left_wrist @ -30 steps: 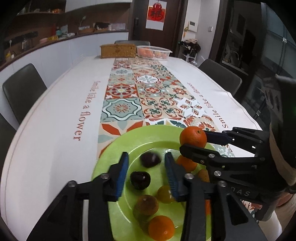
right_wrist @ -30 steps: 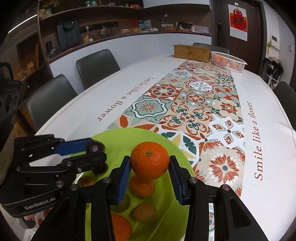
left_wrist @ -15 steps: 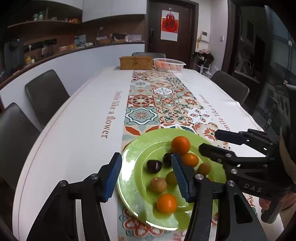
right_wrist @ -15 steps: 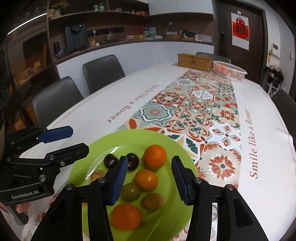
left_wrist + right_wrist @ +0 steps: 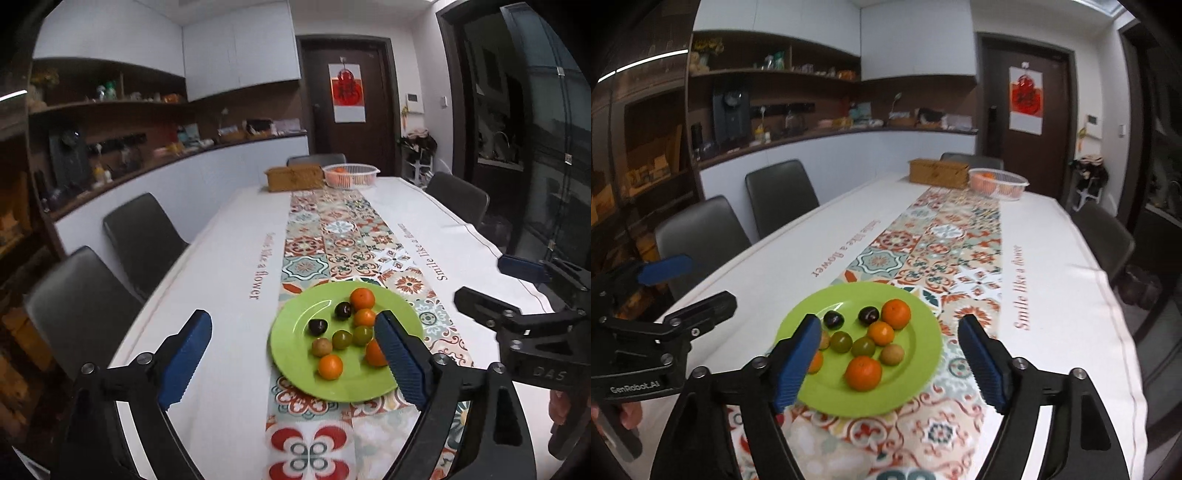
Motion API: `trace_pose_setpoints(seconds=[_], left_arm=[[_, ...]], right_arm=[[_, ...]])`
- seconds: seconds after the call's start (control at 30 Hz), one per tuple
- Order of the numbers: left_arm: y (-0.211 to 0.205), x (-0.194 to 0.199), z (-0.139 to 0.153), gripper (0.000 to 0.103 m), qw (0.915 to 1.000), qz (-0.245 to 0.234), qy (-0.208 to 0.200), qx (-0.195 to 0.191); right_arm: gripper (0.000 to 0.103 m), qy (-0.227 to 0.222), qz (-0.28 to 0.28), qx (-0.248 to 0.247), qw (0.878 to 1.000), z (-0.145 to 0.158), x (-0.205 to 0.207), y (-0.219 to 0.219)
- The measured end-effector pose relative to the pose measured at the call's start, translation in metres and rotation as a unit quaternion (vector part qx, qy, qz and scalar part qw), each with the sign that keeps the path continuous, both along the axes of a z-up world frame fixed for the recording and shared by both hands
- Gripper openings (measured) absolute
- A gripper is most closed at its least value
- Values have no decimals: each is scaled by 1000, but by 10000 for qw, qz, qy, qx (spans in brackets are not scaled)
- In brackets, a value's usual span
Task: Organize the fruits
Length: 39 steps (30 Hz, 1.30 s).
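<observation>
Green and round, the glossy plate (image 5: 295,354) sits on the patterned runner of the white-clothed worktop (image 5: 221,295), holding four oranges (image 5: 863,373), two dark plums (image 5: 833,319), two greenish fruits and two small brown ones, all close together. Both fruits look released: the left gripper (image 5: 291,354) and right gripper (image 5: 886,363) hang above the plate with jaws that have just been opening, now wide apart and with nothing between them. I judge a placing step finished. If more fruit is to come, the next move calls for a reach to the white mesh basket (image 5: 999,184) at the far end, which holds orange fruit, beside a woven brown box (image 5: 938,171).
</observation>
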<state>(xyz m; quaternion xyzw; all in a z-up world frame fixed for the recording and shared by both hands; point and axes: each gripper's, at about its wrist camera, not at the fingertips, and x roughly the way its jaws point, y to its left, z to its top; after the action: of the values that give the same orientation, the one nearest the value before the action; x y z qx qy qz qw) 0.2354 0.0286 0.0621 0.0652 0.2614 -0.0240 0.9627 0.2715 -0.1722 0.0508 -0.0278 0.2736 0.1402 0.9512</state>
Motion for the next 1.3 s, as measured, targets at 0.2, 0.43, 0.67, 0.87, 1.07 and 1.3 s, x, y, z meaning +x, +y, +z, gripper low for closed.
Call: trace_pose_setpoints(seconds=[0.2, 0.43, 0.67, 0.87, 1.07, 1.3], left_arm=[[-5, -48, 14, 98, 9999, -24, -123, -104], [-8, -97, 17, 103, 9995, -79, -80, -286], [-12, -132, 16, 103, 9995, -71, -105, -290], [-13, -152, 17, 103, 9995, -24, -180, -263], [-14, -165, 19, 103, 9994, -8, -202, -267], [-19, -179, 21, 103, 9993, -35, -262, -271]], right_arm=[[85, -183, -153, 3, 9997, 18, -46, -10], [91, -364, -289, -26, 9989, 29, -98, -19], [93, -413, -414, -103, 9982, 27, -138, -25], [93, -377, -463, -63, 9982, 23, -160, -28], [93, -338, -477, -17, 9983, 21, -174, -31], [93, -346, -514, 48, 9981, 21, -187, -37]])
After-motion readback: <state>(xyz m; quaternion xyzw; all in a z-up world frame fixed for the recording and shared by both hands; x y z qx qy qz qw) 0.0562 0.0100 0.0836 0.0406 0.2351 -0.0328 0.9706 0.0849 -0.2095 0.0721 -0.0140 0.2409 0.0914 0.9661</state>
